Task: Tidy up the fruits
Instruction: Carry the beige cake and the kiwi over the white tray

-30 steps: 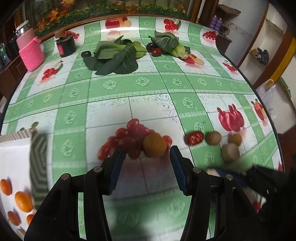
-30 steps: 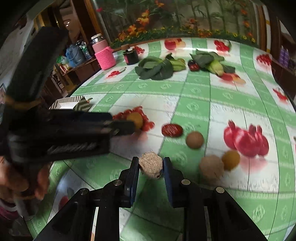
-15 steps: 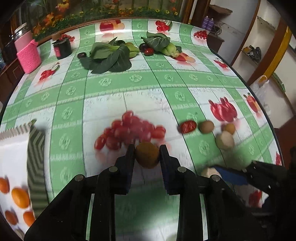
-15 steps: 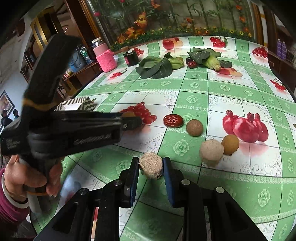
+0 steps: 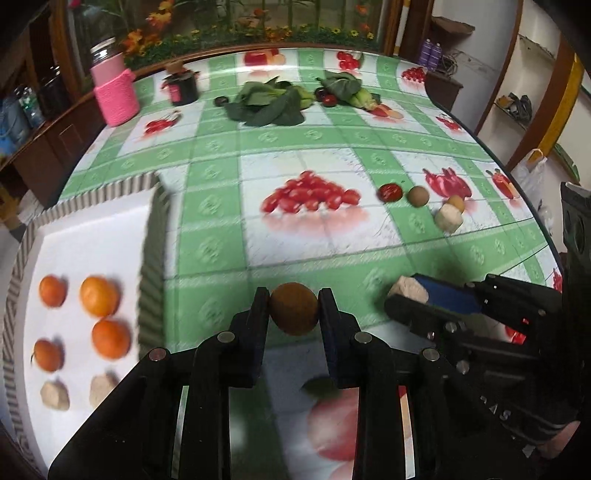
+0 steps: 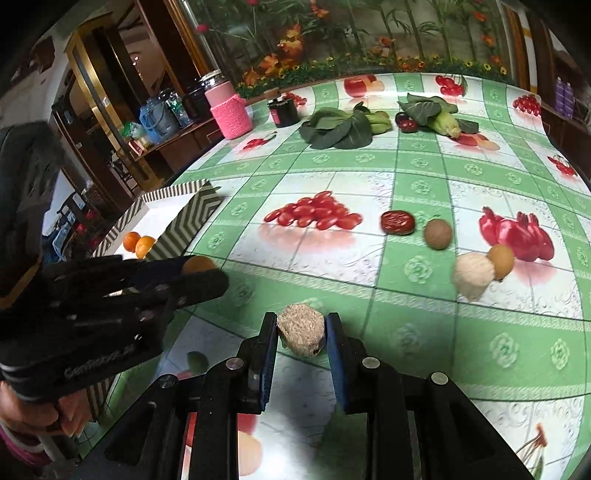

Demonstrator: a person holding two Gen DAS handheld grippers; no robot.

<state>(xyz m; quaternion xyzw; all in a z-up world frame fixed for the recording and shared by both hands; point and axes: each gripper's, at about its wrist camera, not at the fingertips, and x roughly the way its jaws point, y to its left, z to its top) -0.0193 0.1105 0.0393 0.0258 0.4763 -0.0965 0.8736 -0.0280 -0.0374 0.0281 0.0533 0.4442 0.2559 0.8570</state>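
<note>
A lived-in home, most likely its dining room. The round table (image 6: 424, 177) wears a glossy green-checked oilcloth printed with fruit, and a jar in a pink knitted cosy (image 6: 231, 110) stands near its far edge. Dark wooden cabinets (image 6: 110, 110) line the wall beside big water bottles (image 6: 159, 120), behind a flower mural (image 6: 351, 33). Shoes sit on an open shelf (image 5: 515, 107).

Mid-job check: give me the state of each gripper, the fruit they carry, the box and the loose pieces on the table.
left gripper: shut on the round brown fruit, held off the table
right gripper: shut on the pale rough chunk
striped box: open, holding four orange fruits and two pale chunks
red date: loose on the tablecloth
pale ball: on the tablecloth, against a small tan fruit
</note>
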